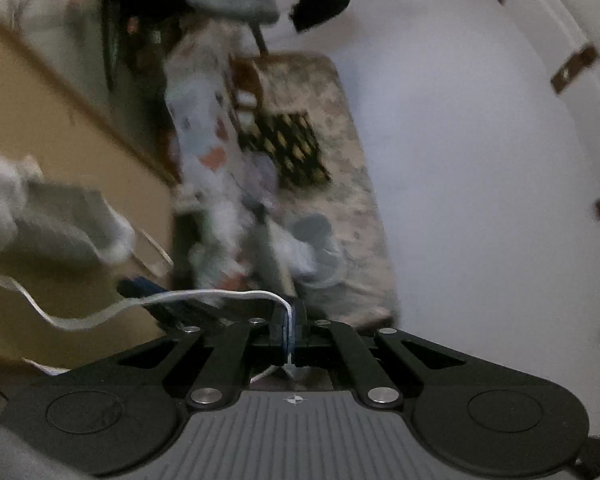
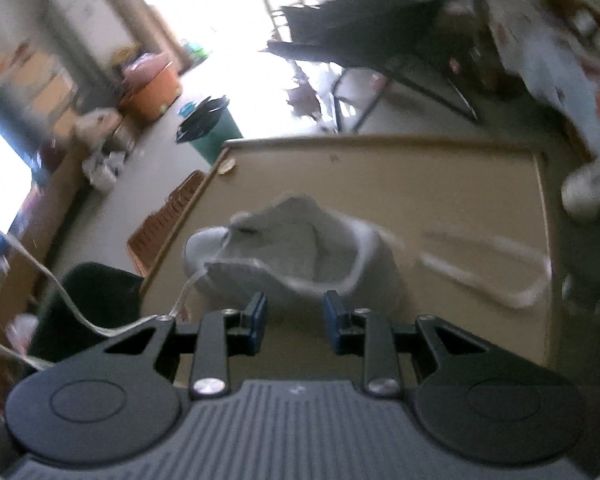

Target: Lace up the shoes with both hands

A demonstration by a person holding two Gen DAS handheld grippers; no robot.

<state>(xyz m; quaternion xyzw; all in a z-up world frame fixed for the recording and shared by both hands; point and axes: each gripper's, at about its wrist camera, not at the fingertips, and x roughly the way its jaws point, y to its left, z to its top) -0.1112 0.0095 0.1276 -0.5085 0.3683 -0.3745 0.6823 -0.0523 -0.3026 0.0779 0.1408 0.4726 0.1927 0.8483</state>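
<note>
Green round bin (image 2: 216,134): on the floor just off the far left corner of the tan flat-topped counter (image 2: 380,184), dark liner at its rim.
Orange plastic tub (image 2: 152,96): on the floor, farther off than the bin.
Brown woven basket (image 2: 166,216): against the counter's left edge.
Black-and-yellow patterned cushion (image 1: 288,148): lying on a mottled beige mattress (image 1: 352,208).

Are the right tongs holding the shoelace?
No, the right tongs stand open with only bare table between their blue pads, and the shoe lies just beyond them.
</note>
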